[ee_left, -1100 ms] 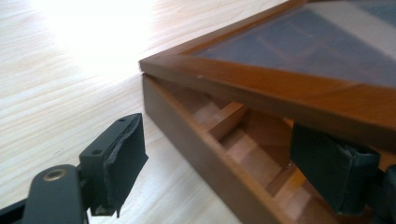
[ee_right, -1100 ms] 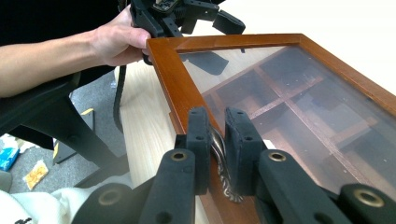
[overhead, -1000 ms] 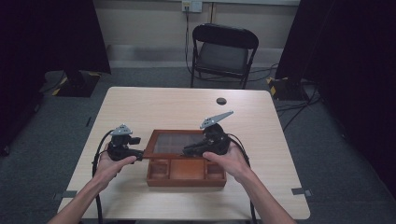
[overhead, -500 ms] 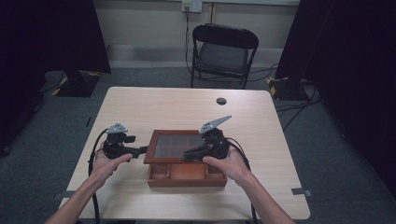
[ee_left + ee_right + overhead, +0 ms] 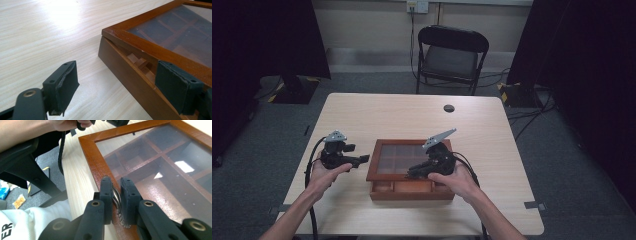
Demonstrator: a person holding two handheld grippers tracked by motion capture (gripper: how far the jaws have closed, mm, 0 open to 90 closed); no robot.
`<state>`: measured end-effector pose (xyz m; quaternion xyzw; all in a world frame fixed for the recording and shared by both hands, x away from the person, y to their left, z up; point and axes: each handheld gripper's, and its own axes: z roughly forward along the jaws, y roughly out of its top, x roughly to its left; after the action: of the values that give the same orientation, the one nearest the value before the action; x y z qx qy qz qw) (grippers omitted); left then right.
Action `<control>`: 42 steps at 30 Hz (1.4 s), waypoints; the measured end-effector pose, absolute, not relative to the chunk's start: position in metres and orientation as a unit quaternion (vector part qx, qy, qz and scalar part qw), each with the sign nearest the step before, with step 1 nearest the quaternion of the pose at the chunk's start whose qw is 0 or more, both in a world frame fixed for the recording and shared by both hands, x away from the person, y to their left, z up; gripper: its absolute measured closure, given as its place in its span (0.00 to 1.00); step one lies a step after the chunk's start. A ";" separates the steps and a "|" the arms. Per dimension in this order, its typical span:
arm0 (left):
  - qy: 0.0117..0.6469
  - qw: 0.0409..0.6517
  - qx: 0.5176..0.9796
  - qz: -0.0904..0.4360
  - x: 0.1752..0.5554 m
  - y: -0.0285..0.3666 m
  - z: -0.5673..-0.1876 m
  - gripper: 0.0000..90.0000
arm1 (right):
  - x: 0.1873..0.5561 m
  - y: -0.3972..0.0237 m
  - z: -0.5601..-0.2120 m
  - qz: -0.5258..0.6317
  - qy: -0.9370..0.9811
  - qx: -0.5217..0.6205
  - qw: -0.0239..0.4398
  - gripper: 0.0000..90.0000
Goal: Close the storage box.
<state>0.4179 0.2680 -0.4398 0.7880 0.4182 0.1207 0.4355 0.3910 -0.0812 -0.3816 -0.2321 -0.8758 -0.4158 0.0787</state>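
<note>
Dark curtains and a folding chair (image 5: 453, 55) stood beyond the pale wooden desk (image 5: 387, 115), which carried a wooden box (image 5: 412, 190) near the middle of its near edge and a small dark disc (image 5: 449, 108) toward its far edge.

The box's glass-paned lid (image 5: 404, 159) was raised a little at the front, hinged along its far side, so the front row of compartments lay uncovered in the high view. The right gripper (image 5: 117, 186) had its jaws clamped on a small metal handle (image 5: 117, 200) at the front rail of the lid, and appeared to be holding the lid up by it. The left gripper (image 5: 117, 82) hovered just beside the box's left side with its jaws wide apart, touching nothing; one pad (image 5: 178, 87) sat close to the gap between lid and base.

The likely risk lay in that narrow hold. The handle looked thin and smooth, so it could slip from the pads if the lift turned off the hinge's arc, and the lid would drop shut. Nothing pinned the base either, so a sideways pull could drag the whole box toward the desk's near edge. The left pad could also be caught under a falling lid.
</note>
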 end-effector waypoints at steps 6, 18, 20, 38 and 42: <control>0.423 0.434 0.786 0.121 0.420 0.268 -0.441 0.20 | 0.390 -0.074 -0.393 -0.399 -0.883 -0.231 0.087 0.90; 0.426 0.432 0.785 0.124 0.420 0.270 -0.441 0.20 | 0.389 -0.065 -0.409 -0.379 -0.892 -0.227 0.096 0.91; 0.423 0.432 0.787 0.127 0.420 0.269 -0.441 0.20 | 0.388 -0.062 -0.415 -0.366 -0.897 -0.229 0.098 0.91; 0.426 0.421 0.791 0.129 0.420 0.268 -0.442 0.20 | 0.389 -0.059 -0.427 -0.353 -0.900 -0.232 0.106 0.91; 0.424 0.421 0.792 0.125 0.420 0.268 -0.443 0.20 | 0.390 -0.061 -0.429 -0.361 -0.893 -0.243 0.115 0.90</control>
<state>0.4204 0.2676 -0.4432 0.7920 0.4238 0.1254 0.4211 0.3896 -0.0606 -0.4294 -0.2429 -0.8931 -0.3609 0.1149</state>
